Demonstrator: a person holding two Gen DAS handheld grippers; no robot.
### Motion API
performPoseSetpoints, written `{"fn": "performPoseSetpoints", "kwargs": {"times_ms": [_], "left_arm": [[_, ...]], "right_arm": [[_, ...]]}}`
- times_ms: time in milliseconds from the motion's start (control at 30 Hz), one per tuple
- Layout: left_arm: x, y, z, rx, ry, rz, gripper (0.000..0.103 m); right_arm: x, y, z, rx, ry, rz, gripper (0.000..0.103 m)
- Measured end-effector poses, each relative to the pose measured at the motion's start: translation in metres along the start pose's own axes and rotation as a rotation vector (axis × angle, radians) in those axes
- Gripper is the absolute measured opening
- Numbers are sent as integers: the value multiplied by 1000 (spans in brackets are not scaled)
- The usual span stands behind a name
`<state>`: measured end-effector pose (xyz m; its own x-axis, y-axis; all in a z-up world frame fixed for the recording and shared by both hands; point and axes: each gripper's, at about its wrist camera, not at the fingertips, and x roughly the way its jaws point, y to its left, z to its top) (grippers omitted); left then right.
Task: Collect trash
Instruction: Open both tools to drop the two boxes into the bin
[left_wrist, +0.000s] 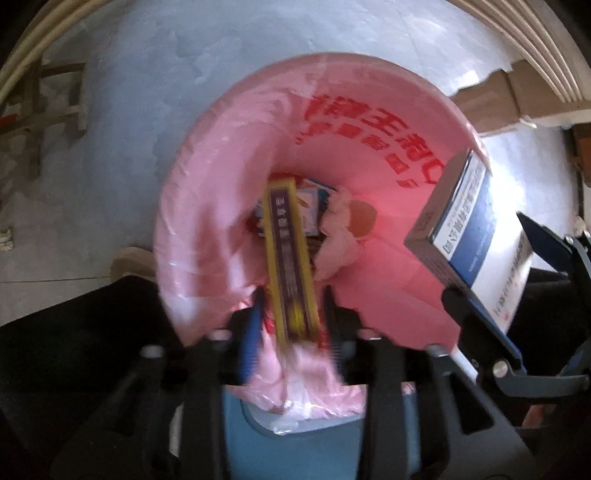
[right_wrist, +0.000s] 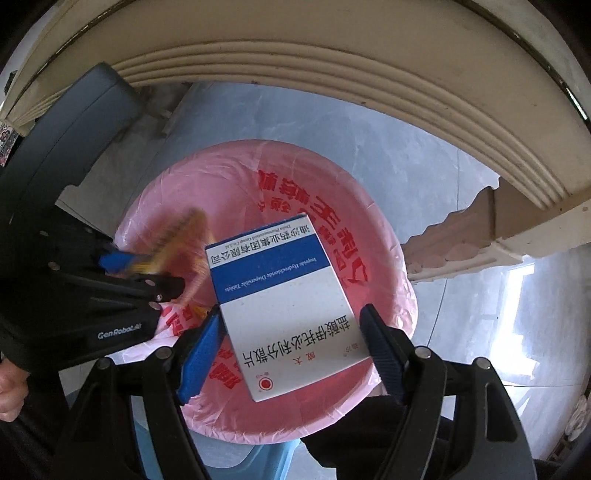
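Trash occupies both grippers above a bin (right_wrist: 255, 458) lined with a pink bag (left_wrist: 388, 266) that carries red printing. The bin stands on a grey floor (left_wrist: 155, 74), beside a cream moulded furniture edge (right_wrist: 332, 74).

Left gripper (left_wrist: 291, 325): a long yellow and purple box (left_wrist: 290, 258) stands between its two fingers and points down into the bag. The box is motion-blurred, and the fingers stand a little apart on either side of it; contact between pads and box cannot be confirmed.

Right gripper (right_wrist: 291, 343): the fingers are set wide, and a white and blue medicine box (right_wrist: 280, 295) sits between them, flat face toward the camera. The left pad touches the box edge (the right pad shows a narrow gap at its tip), so a firm grip cannot be told.

Bag contents: a small blue and white carton (left_wrist: 312, 206) and crumpled pinkish tissue (left_wrist: 338, 236) lie at the bottom.

A hand (right_wrist: 11, 391) shows at the left edge of the right wrist view.
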<state>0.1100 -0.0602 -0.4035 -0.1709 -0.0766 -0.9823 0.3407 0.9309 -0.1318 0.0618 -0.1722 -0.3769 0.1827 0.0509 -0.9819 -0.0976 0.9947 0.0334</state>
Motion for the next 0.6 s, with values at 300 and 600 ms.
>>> {"fn": "performPoseSetpoints", "kwargs": {"times_ms": [300,600], "left_arm": [[-7,-6,-1,1,-15,40,63],[-12,-1,-4,-11,-42,58,69]], "right_arm": [[2,3,3,-9,17,-13,79],[1,3,2,-1,16,-2,81]]}}
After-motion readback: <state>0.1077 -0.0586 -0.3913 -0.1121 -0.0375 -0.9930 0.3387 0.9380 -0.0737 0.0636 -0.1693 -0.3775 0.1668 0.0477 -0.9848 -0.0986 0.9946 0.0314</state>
